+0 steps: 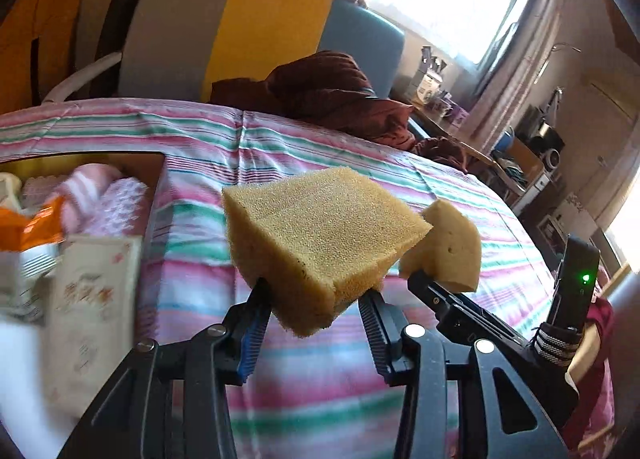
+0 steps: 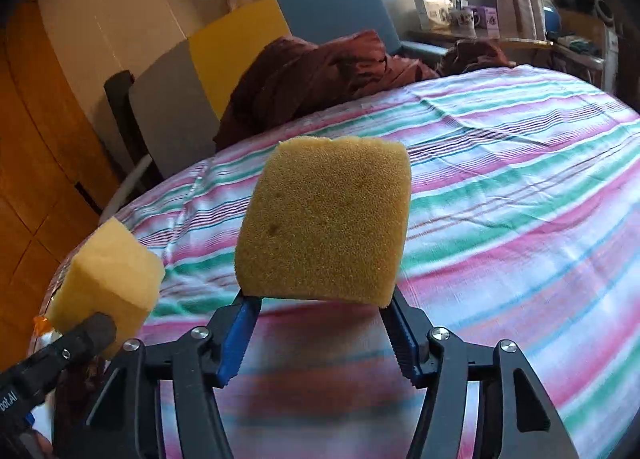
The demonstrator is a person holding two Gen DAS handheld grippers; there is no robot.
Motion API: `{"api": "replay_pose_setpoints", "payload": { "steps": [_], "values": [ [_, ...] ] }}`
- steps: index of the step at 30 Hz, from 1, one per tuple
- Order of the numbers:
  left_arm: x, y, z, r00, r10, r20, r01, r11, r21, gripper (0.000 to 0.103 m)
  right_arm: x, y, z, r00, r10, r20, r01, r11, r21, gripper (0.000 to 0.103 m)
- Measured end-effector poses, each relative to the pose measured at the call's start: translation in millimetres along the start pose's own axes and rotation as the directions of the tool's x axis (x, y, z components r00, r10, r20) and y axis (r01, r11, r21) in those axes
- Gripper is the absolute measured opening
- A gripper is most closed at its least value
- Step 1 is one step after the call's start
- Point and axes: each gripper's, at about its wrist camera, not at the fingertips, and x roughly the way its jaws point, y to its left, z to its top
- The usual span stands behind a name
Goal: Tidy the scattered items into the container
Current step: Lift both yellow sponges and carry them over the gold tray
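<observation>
Bedspread of pink, green and white stripes [image 2: 520, 187] fills both wrist views, and no scattered item lies on the part of it in sight. Off the left edge of the bed sits the open cardboard container [image 1: 154, 167], already holding pink-and-white knitted cloth, an orange packet and a pale printed pouch, so much of the tidying appears done. Two pieces remain in the air. The left gripper [image 1: 316, 307] pinches a thick, wedge-cut block of yellow foam sponge [image 1: 320, 235] between its blue-padded fingers, close to the container's right side. The right gripper [image 2: 320, 303] clamps a squarer, rounded yellow foam sponge [image 2: 326, 219] by its lower edge, over the middle of the bedspread and farther from the box. What is left, by this reading: carry both sponges across and drop them in.
</observation>
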Motion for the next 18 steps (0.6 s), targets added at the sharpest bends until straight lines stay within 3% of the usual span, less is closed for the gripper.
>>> {"api": "replay_pose_setpoints", "payload": {
  "steps": [4,8,13,18],
  "values": [
    [-40,19,-13,0.999,-0.019,0.027,0.019,1.000,-0.008,0.046,-28,18,-18,0.998,0.065,0.008,-0.065,0.998,-0.023,0.060],
    [-83,55,-24,0.997,-0.010,0.078,0.014,0.998,-0.058,0.044,-56,52,-27,0.983,0.184,0.014,-0.184,0.982,-0.040,0.060],
    [-137,115,-34,0.985,0.093,0.144,-0.072,0.987,-0.141,0.044,-85,139,-36,0.939,0.342,-0.034,-0.342,0.920,-0.191,0.061],
    [-169,175,-45,0.957,0.233,0.173,-0.194,0.956,-0.219,0.043,-91,219,-56,0.891,0.438,-0.121,-0.454,0.841,-0.293,0.061]
  ]
}}
